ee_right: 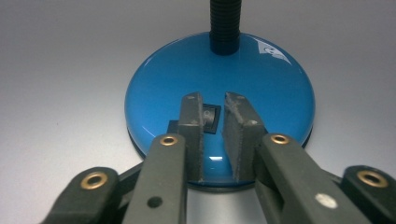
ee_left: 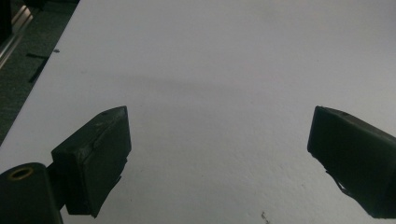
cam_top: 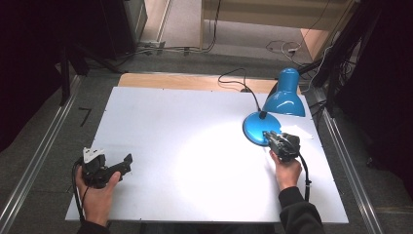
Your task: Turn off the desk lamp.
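A blue desk lamp stands at the table's right, its round base (cam_top: 255, 127) on the white top and its shade (cam_top: 285, 100) tipped down behind it. A pool of light lies on the table. My right gripper (cam_top: 268, 135) reaches over the front of the base (ee_right: 159, 88). Its jaws (ee_right: 213, 99) stand close together with a narrow gap, nothing clamped. The small black switch (ee_right: 211, 116) lies under the tips, partly hidden by the left jaw. The ribbed black neck (ee_right: 225, 23) rises behind. My left gripper (cam_top: 125, 165) rests near the front left, wide open (ee_left: 219, 140) over bare table.
The white table top (cam_top: 195, 122) sits on a wooden board. The lamp's black cable (cam_top: 234, 78) runs off the far edge. A white scrap (cam_top: 302, 132) lies right of the base. Metal rails (cam_top: 39, 161) flank the table on both sides.
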Motion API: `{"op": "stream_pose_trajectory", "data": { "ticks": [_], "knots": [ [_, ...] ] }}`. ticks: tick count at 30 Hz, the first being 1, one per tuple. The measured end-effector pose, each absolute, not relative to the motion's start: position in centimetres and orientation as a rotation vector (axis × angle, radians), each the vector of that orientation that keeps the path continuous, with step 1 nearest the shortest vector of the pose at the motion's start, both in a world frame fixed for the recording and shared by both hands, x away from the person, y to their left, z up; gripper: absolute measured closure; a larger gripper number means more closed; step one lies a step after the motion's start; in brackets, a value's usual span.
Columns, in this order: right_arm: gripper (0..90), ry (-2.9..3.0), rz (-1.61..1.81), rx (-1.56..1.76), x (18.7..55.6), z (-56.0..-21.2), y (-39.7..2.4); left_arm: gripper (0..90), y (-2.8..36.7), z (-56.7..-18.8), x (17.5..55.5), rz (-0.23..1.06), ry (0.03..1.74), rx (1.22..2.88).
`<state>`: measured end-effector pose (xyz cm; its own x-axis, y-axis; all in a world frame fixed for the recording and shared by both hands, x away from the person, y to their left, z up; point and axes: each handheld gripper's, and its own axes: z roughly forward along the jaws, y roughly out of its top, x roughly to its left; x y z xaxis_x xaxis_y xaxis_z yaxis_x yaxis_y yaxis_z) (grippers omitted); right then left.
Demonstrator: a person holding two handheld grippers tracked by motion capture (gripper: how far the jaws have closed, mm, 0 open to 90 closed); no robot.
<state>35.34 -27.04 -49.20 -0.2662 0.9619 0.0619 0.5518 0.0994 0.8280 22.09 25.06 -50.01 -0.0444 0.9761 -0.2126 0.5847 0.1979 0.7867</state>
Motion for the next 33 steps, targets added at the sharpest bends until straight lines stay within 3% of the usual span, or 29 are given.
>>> {"op": "stream_pose_trajectory", "data": {
  "ticks": [7, 33],
  "knots": [
    [87.1, 1.871, 1.056, 1.474, 36.0, -49.4, -26.6, 7.0, 25.1, -50.1, 22.2, 0.656, 1.727, 1.475],
    [87.2, 1.880, 1.020, 1.488, 37.1, -49.3, -26.0, 7.0, 25.2, -50.0, 22.1, 0.654, 1.723, 1.471]
  ]
}}
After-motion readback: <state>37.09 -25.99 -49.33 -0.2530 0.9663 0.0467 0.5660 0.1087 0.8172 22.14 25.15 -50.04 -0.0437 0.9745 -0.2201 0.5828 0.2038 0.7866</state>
